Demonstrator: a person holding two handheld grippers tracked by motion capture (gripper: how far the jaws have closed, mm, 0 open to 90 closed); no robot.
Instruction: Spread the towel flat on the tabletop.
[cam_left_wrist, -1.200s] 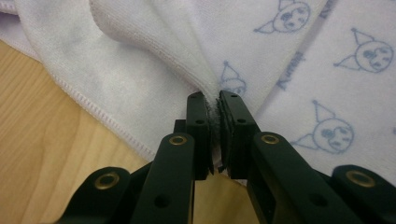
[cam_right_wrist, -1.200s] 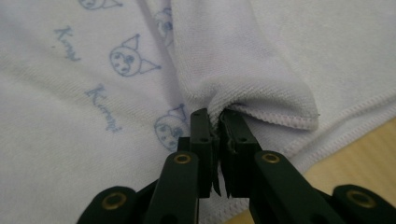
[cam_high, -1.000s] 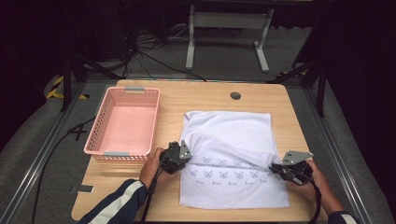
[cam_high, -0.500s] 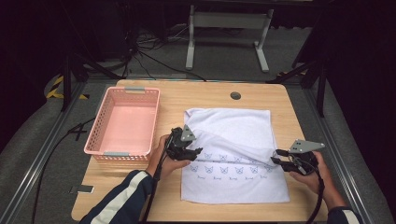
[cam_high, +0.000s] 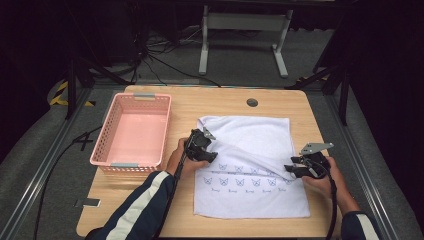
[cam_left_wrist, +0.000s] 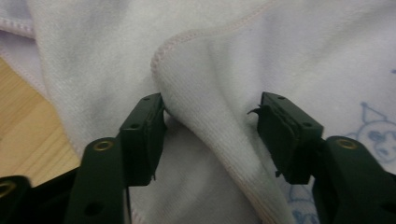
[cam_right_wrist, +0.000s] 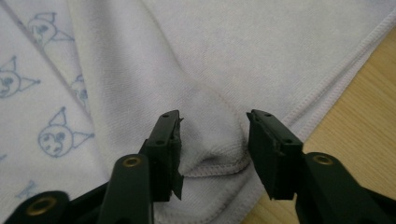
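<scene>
A white towel (cam_high: 250, 200) printed with blue cat faces lies on the wooden table (cam_high: 225, 102), its far half folded forward along a slanting crease. My left gripper (cam_high: 202, 147) sits at the fold's left end. In the left gripper view it (cam_left_wrist: 210, 116) is open, and a raised corner of the towel (cam_left_wrist: 224, 60) stands between the jaws. My right gripper (cam_high: 300, 169) rests at the towel's right edge. Seen in the right gripper view, it (cam_right_wrist: 212, 135) is open astride a hemmed bump of towel (cam_right_wrist: 233, 46).
A pink plastic basket (cam_high: 150, 96) with nothing in it stands on the table's left side. A round cable hole (cam_high: 252, 102) sits near the far edge. Bare wood (cam_right_wrist: 355, 102) shows just right of the towel. A metal stand and cables lie on the floor beyond.
My left gripper has moved away from the person and a little right along the towel. The right gripper has shifted slightly left. The folded layer now lies flatter.
</scene>
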